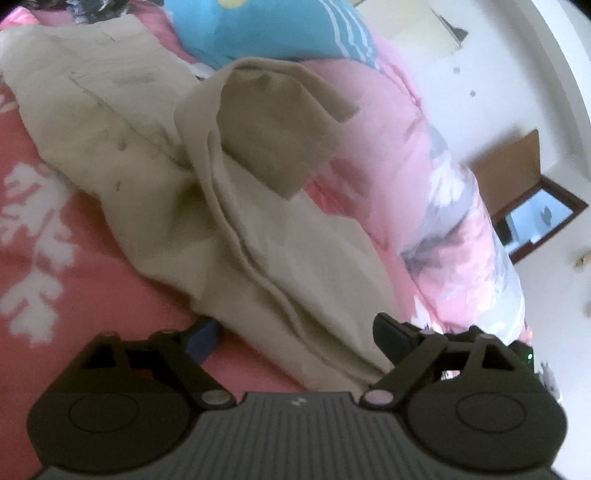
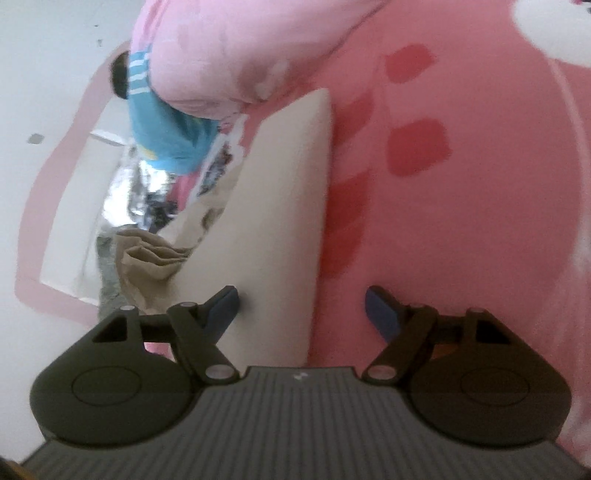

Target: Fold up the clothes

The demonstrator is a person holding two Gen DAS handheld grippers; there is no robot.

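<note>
2 wrist views are examined in turn.

Left wrist view: the left gripper has its jaws spread wide. The crumpled beige cotton trousers lie on the coral-pink bedsheet with white leaf print, and 1 bunched end of the garment runs down between the jaws. The right fingertip sits at the cloth's edge; the left, blue-padded fingertip is over the sheet just beside it. The pads are not pressing on the fabric, so nothing is gripped. A trouser leg is doubled back on itself with its hem lifted. Behind lie a turquoise garment with white stripes and a rolled pale-pink floral quilt.

Right wrist view: the right gripper is likewise released, both blue pads apart. A flat, smooth panel of the same beige trousers reaches in between the jaws on the left side, with its edge at the left pad; the right pad is over bare sheet. The picture is blurred, so contact cannot be confirmed.

Risk assessment: the garment is far from folded. If the left jaws close here, they may catch only the upper layers of the bunch, and the fold would come out skewed. The right gripper may pinch the bedsheet with the trouser edge and drag both. The doubled-back leg, left unflattened, would trap a crease.
</note>
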